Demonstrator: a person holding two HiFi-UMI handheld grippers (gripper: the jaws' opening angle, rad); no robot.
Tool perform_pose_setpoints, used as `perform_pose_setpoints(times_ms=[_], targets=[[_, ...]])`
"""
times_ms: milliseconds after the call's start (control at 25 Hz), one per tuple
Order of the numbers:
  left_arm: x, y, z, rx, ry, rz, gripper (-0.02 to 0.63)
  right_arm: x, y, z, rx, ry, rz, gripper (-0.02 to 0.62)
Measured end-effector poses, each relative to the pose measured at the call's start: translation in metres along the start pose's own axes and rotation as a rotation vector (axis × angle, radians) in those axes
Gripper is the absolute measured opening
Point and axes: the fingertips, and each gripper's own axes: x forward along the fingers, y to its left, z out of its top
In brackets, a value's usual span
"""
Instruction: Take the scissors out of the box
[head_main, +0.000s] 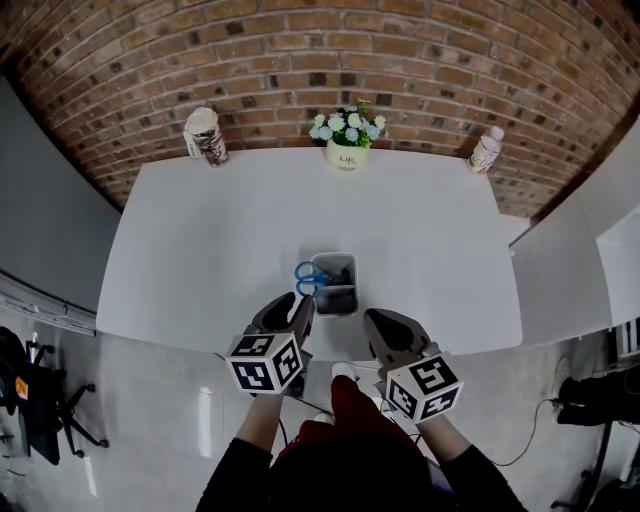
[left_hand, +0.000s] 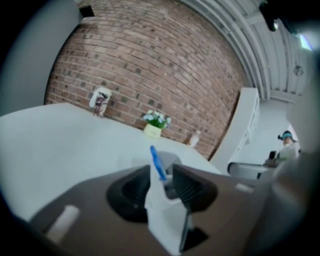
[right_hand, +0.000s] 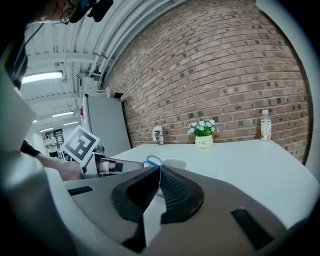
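Scissors (head_main: 308, 278) with blue handle loops stand upright in a small grey box (head_main: 352, 262); the loops rise above the box's left rim; the blades are down inside and cannot be seen. The box sits on a white table (head_main: 230, 220), close to the near edge and roughly in the middle of its width.

The left gripper (head_main: 300, 303) reaches in from the near side, its tips just beside the box's near-left corner and just below the loops; in the left gripper view its ribbed black pads (left_hand: 190, 187) are spread apart, with the blue handle and the box showing in the gap between them; whether the pads touch anything cannot be told. The right gripper (head_main: 372, 318) sits near the box's near-right corner, just short of it; in the right gripper view its pads are pressed together at the tips with nothing between them.

Along the far edge of the table, well apart from the box, stand a patterned cup (head_main: 206, 135) at the left, a pot of flowers (head_main: 346, 148) in the middle and a small bottle (head_main: 485, 150) at the right; a brick wall (head_main: 300, 50) rises behind them.
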Motion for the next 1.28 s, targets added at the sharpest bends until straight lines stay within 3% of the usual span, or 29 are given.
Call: perform_pose_setpoints(times_ms=[640, 1280], targets=[[0.034, 0.008, 0.008, -0.077, 0.014, 0.002, 0.135, 0.025, -0.026, 0.001, 0.018, 0.037, 0.021, 0.009], [0.038, 0.002, 0.015, -0.081, 0.000, -0.016, 0.060, 0.029, -0.027, 0.004, 0.006, 0.039, 0.027, 0.009]])
